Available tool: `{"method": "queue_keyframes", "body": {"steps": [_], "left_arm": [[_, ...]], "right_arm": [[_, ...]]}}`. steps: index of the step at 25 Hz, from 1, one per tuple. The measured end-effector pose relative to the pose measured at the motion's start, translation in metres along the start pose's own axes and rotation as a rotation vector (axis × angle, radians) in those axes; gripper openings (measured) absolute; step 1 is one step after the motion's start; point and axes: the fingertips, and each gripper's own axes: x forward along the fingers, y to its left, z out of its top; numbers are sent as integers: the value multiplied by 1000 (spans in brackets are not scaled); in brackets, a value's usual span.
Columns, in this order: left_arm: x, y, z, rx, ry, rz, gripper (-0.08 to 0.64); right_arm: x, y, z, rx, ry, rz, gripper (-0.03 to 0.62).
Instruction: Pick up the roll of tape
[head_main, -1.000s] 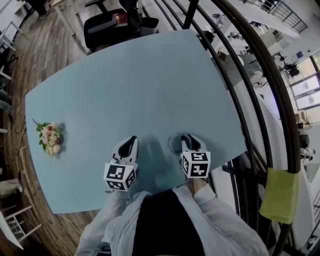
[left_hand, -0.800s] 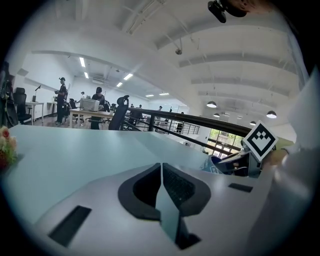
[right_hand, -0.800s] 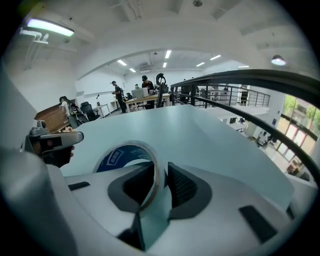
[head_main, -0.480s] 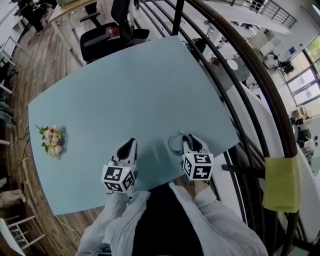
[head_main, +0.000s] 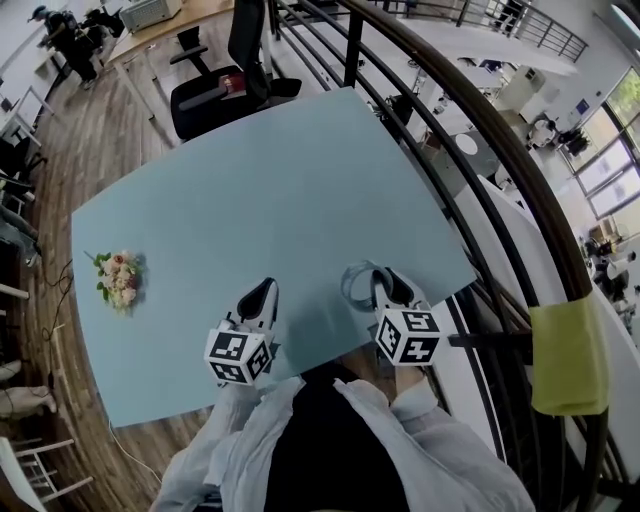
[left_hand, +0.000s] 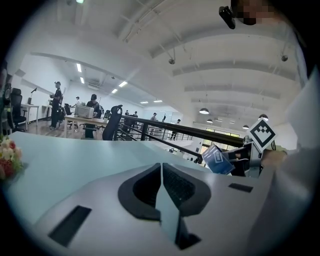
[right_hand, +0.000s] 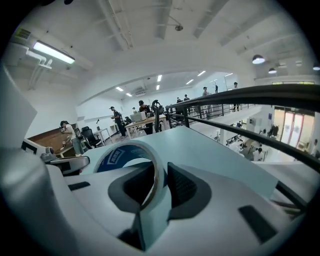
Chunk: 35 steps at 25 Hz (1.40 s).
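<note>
Head view: pale blue tabletop (head_main: 250, 190). Left tool (head_main: 264, 290) over near edge, tips together. Right tool (head_main: 386, 282) beside it, roll of tape (head_main: 356, 284) standing on edge in its tips. Flower bunch (head_main: 120, 280) lying well apart at far left. Dark railing (head_main: 480, 150) curving past right side.

Left gripper view: jaws together, nothing between. Roll visible at right in other tool, blue inner face showing.

Right gripper view: jaws narrow, clamped on roll's wall, one pad inside ring, one outside. Roll upright, tabletop beyond.
</note>
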Motion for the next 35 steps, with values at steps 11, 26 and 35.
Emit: {"method": "queue_keyframes", "body": {"steps": [11, 26, 35], "left_arm": [[-3, -23, 27, 39, -50, -47, 26], [-10, -51, 38, 72, -62, -101, 26], [-8, -60, 36, 90, -60, -132, 26]], "right_arm": [[-29, -3, 27, -23, -108, 32, 90], [-75, -9, 43, 70, -345, 204, 87], [-76, -22, 33, 102, -335, 132, 86]]}}
